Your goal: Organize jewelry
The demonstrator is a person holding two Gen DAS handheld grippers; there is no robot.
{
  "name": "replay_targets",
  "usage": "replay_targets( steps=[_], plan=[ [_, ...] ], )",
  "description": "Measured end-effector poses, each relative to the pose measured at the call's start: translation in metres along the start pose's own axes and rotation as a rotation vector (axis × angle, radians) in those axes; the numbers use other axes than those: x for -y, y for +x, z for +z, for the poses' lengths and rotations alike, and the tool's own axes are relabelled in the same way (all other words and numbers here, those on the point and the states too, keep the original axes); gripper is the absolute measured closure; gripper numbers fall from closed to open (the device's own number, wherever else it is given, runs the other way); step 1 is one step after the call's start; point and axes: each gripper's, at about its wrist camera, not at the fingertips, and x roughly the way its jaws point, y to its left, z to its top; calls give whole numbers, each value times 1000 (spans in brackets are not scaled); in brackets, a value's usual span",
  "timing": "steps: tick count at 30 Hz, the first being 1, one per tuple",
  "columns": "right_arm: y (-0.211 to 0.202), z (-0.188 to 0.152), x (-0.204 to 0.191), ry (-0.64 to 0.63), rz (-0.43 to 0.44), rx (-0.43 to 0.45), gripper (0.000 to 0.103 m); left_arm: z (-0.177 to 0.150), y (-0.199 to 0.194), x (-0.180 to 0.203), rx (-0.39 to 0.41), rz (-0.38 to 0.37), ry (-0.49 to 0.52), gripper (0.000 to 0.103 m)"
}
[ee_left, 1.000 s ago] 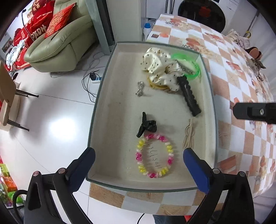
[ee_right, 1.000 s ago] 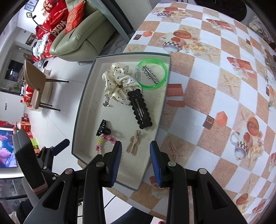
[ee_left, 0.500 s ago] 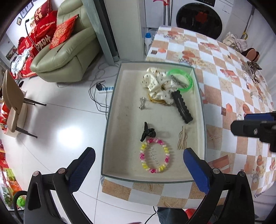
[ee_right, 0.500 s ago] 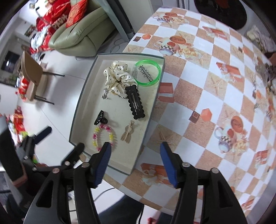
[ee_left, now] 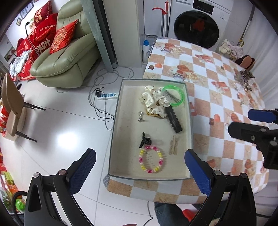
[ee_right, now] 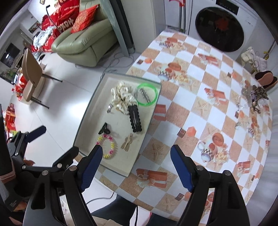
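A tray (ee_left: 189, 111) sits at the surface's (ee_left: 217, 97) left edge. Inside, a scrunchie (ee_left: 152, 100) and bangle (ee_left: 173, 94) lie at the far end, a long hair clip (ee_left: 173, 120) just nearer, and a beaded bracelet (ee_left: 151, 161) nearest, beside a small claw clip (ee_left: 146, 140). A jewelry pile (ee_left: 243, 80) lies far right.

On the far left, a red cushion (ee_left: 45, 31) on the green sofa (ee_left: 66, 59) reads "HAPPY WEDDING" in white capitals. A second red cushion (ee_left: 39, 16) just above it carries gold Chinese characters (one looks like the double-happiness sign, the rest too small to make out). A third red cushion (ee_left: 42, 46), lower on the pile, bears large white letters, turned and partly covered, that cannot be read. The washing machine (ee_left: 196, 27) at the far right has a dark display panel; its small markings are illegible
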Motion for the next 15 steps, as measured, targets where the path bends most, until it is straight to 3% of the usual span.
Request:
replay_targets(
  steps=[2,10,15],
  plan=[
    [-9,1,-2,-2,-13,29,0,0,-6,1,-1,-5,4,0],
    [-26,8,-8,0,-27,19,0,1,-26,3,-12,-35,13,0],
    [-35,9,-12,-16,-61,34,0,-1,-30,-1,-24,-10,-5,0]
  ],
)
